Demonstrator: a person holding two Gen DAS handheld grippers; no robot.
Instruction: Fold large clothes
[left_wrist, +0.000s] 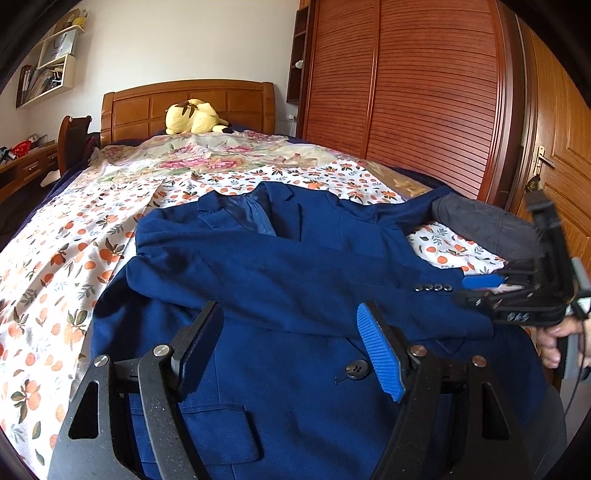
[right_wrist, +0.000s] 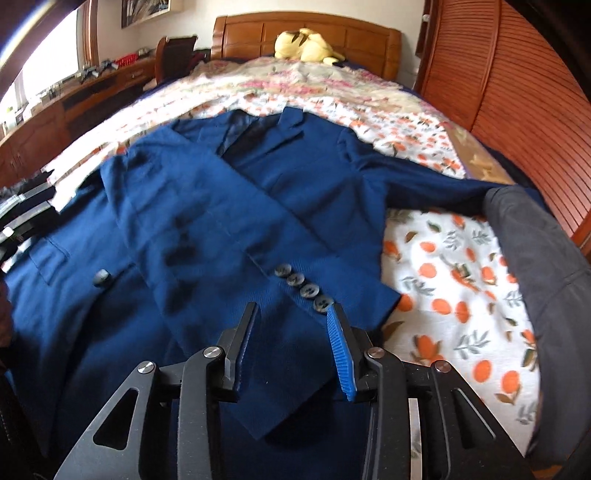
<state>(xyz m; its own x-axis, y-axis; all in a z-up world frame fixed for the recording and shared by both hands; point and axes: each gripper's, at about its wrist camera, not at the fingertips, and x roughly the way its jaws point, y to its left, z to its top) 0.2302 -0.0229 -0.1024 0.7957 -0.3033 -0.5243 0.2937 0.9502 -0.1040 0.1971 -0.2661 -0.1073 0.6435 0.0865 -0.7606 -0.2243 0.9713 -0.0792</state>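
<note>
A navy blue suit jacket (left_wrist: 295, 266) (right_wrist: 207, 221) lies face up on the bed. One sleeve is folded across its front, and the cuff with its buttons (right_wrist: 303, 288) (left_wrist: 434, 288) points toward the right gripper. The other sleeve (right_wrist: 424, 177) stretches out to the right. My left gripper (left_wrist: 288, 314) hovers open over the jacket's lower front, near a large button (left_wrist: 356, 369), with nothing between its fingers. My right gripper (right_wrist: 291, 314) (left_wrist: 480, 284) stands open just over the folded cuff, and its pads do not press on the cloth.
A dark grey garment (right_wrist: 535, 258) (left_wrist: 487, 225) lies at the bed's right edge. The floral sheet (right_wrist: 443, 280) covers the bed. A yellow plush toy (left_wrist: 195, 116) sits by the headboard. A wooden wardrobe (left_wrist: 406, 92) stands on the right and a desk (right_wrist: 74, 96) on the left.
</note>
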